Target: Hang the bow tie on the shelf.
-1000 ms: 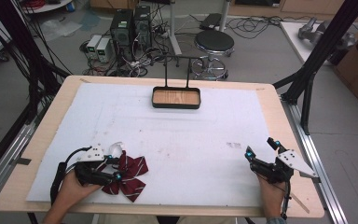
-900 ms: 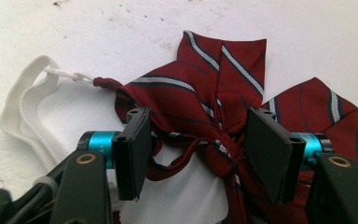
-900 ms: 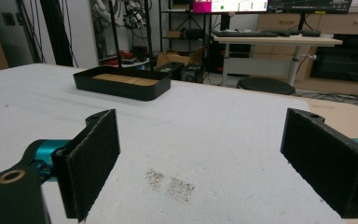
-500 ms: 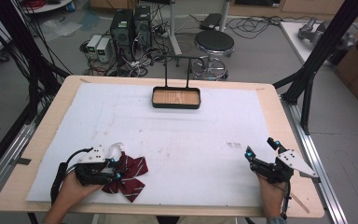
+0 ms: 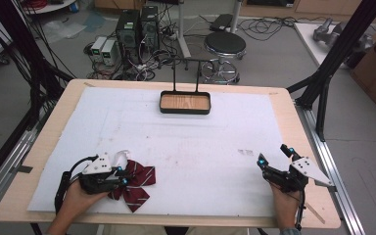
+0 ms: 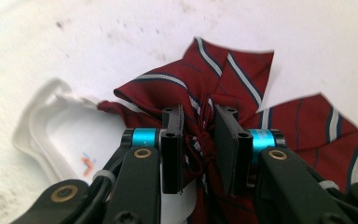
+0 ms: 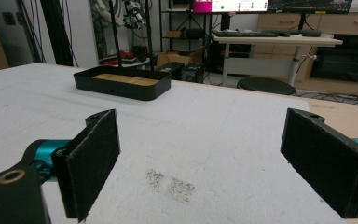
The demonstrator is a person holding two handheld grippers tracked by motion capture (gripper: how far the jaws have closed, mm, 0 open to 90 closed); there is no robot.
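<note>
here the left gripper (image 6: 199,135) has its jaws pinched on the knot of the red striped bow tie (image 5: 138,180) at the near left of the white mat (image 5: 200,147); near right, the right gripper (image 5: 273,158) gapes wide, holding nothing.

Grey floor (image 5: 274,58), round stool (image 5: 224,45), computer towers (image 5: 137,27)

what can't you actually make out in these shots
- Bow tie: its lower part is hidden behind the left tongs in the left gripper view; in the high view, tongs and hand cover its left part.
- White plastic piece: blurred, its near end cut off behind the left tongs' arm; too small in the high view.
- Black tray: anything small inside is too distant to tell.
- Right tongs: outer tip cut off by the frame edge.
</note>
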